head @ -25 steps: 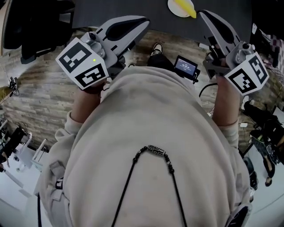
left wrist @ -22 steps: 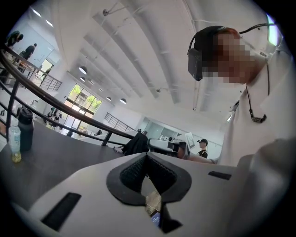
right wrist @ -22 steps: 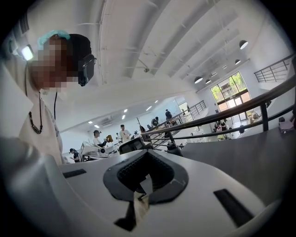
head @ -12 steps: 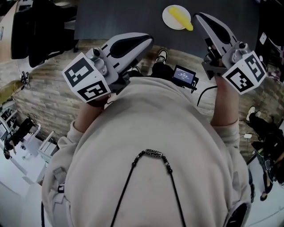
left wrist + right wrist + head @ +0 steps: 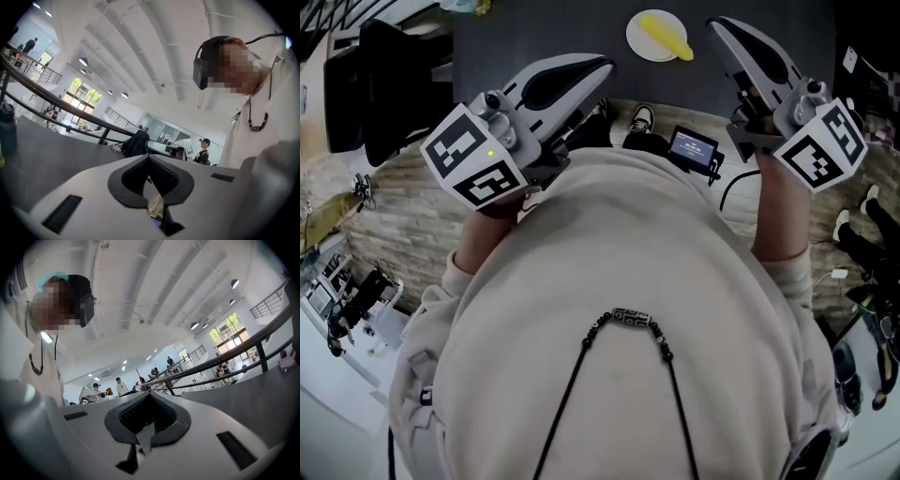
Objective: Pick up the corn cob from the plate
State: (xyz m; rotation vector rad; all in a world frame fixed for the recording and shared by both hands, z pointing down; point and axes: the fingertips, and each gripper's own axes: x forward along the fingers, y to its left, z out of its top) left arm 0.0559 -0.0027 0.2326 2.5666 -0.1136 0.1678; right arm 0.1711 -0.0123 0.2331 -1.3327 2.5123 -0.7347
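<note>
Both grippers are held up in front of the person's chest with nothing in them: the left gripper (image 5: 602, 66) has its jaws together, the ribbed pads meeting at the tip in the left gripper view (image 5: 149, 158), and the right gripper (image 5: 718, 25) is likewise closed, its pads pressed on each other in the right gripper view (image 5: 148, 397). In the head view the dark table (image 5: 534, 37) fills the top of the picture and its near edge runs across just beyond the person's sweatshirt (image 5: 619, 262). The white plate (image 5: 634, 39) lies on the table close to that near edge, between the two gripper tips as the picture shows them and apart from both. The corn cob (image 5: 666, 37) lies slantwise on the plate, and its near end reaches past the plate's rim on the side toward the right gripper. The right gripper's tip stands over the table just beside the plate, while the left gripper's tip is about at the table's edge, farther from the plate. To the left of the plate the tabletop is bare dark surface as far as the picture shows. Below the table's edge are a shoe (image 5: 642, 118) on the wood-patterned floor and a small device with a lit screen (image 5: 691, 147). A black chair (image 5: 389, 89) stands off the table's left end. In the left gripper view a dark bottle (image 5: 7, 129) stands on the table at the far left of the picture, well away from the jaws.
</note>
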